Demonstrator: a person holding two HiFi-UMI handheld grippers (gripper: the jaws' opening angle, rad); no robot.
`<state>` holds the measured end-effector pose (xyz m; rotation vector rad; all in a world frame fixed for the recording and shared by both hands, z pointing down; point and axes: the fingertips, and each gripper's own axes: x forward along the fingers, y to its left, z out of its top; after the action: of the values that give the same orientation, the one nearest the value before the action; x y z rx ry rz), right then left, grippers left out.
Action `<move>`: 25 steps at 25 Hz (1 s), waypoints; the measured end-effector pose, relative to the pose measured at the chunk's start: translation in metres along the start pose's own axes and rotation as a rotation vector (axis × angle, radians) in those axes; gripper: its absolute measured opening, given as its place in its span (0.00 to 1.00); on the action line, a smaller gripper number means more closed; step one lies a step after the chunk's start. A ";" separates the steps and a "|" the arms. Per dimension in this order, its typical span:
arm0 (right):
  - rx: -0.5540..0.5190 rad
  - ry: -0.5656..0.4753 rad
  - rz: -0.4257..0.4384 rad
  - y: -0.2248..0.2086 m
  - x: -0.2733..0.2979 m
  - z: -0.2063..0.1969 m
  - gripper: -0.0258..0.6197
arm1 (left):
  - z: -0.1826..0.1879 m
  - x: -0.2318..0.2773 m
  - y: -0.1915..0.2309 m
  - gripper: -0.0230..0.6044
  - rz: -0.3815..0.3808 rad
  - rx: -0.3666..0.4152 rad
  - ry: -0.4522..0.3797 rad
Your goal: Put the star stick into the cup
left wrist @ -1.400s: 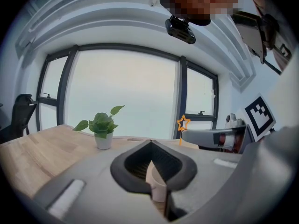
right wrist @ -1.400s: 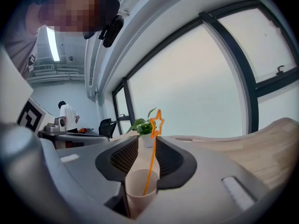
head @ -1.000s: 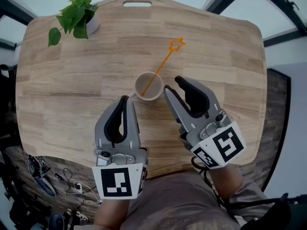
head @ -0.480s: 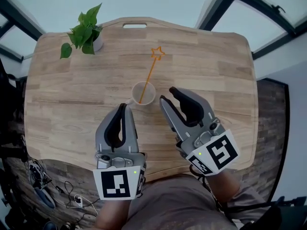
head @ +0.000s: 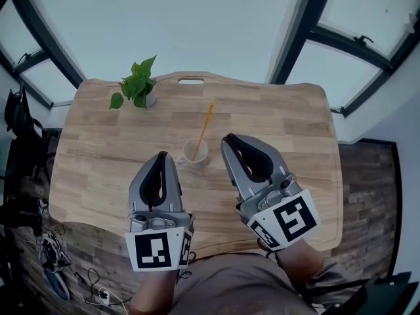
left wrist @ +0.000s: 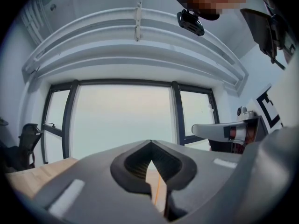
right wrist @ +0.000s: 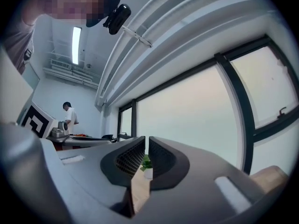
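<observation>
**Head view.** A pale cup stands on the wooden table. The orange star stick is in the cup: its lower end rests inside and its shaft leans over the far rim, away from the person. Its top is too thin here to make out a star. A small potted plant sits beyond the cup and to its left, well apart from it. The left gripper hangs just beside the cup's near-left side, with its tip close to the cup's small handle. The right gripper hangs just to the cup's right. Neither gripper touches the cup or the stick.

**Left gripper view.** The left gripper is clenched, with its jaw tips meeting at a point and nothing gripped. Through the hollow behind the tips shows a strip of table and a thin orange line, which is the stick. The cup cannot be seen. The table's edge shows at the left, with large windows beyond.

**Right gripper view.** The right gripper is drawn together to a thin slit and holds nothing. Through the slit show the plant and a strip of table. A person stands far back at the left.
</observation>
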<state>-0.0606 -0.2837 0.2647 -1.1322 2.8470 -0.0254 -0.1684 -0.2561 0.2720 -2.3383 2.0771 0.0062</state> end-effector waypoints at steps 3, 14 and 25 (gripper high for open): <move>-0.040 -0.045 -0.009 -0.002 -0.009 0.025 0.08 | 0.020 -0.006 -0.005 0.04 0.013 0.023 -0.038; -0.136 -0.103 0.007 0.008 -0.026 0.064 0.08 | 0.058 -0.021 -0.018 0.04 0.037 0.051 -0.107; -0.161 -0.104 0.005 0.008 -0.029 0.062 0.08 | 0.062 -0.022 -0.020 0.04 0.050 0.053 -0.114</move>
<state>-0.0405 -0.2571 0.2041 -1.1186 2.8010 0.2597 -0.1509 -0.2310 0.2107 -2.2013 2.0552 0.0817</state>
